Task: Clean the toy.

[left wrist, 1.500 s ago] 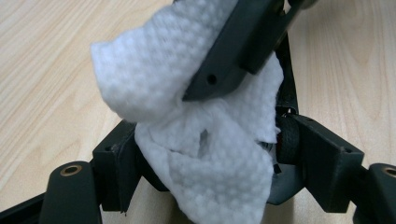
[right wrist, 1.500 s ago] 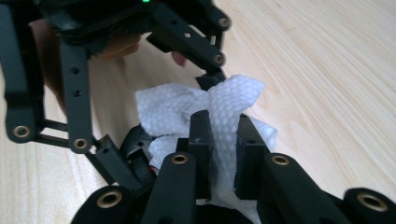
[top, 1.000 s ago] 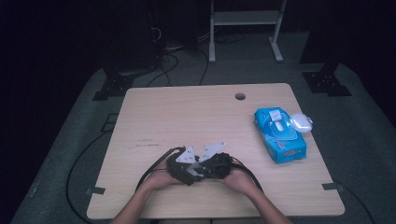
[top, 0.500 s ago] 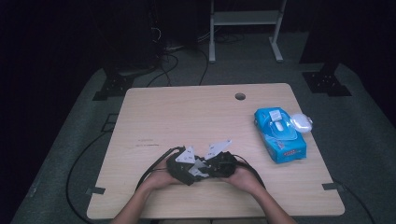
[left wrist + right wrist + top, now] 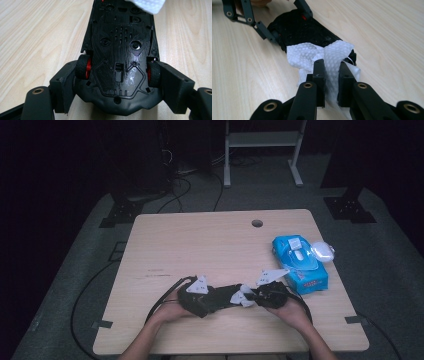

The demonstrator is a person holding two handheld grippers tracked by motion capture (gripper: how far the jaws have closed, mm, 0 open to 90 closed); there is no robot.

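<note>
Near the table's front edge, about midway along it, the toy car (image 5: 120, 62) lies belly-up, black underside and red-hubbed wheels showing. The left gripper (image 5: 200, 292) has its jaws clamped on the car across the wheels at one end. The right gripper (image 5: 331, 72) pinches a folded white wipe (image 5: 317, 56) and presses it on the car's far end.

Trouble could come from that grip. It sits on rubber tyres, so I'd judge a hard sideways rub could roll the car in the jaws or twist it loose. The wipe is thin and only nipped at one fold; caught on a screw recess or chassis rib, it could tear or pull free.

Further out, the blue pack of wipes (image 5: 299, 265) rests by the table's right edge, a small white case (image 5: 322, 251) just beside it, touching or not I can't tell. The wooden table (image 5: 200, 245) has a cable hole near its back edge. Around it lie grey carpet, trailing cables and a white frame in a dark room.
</note>
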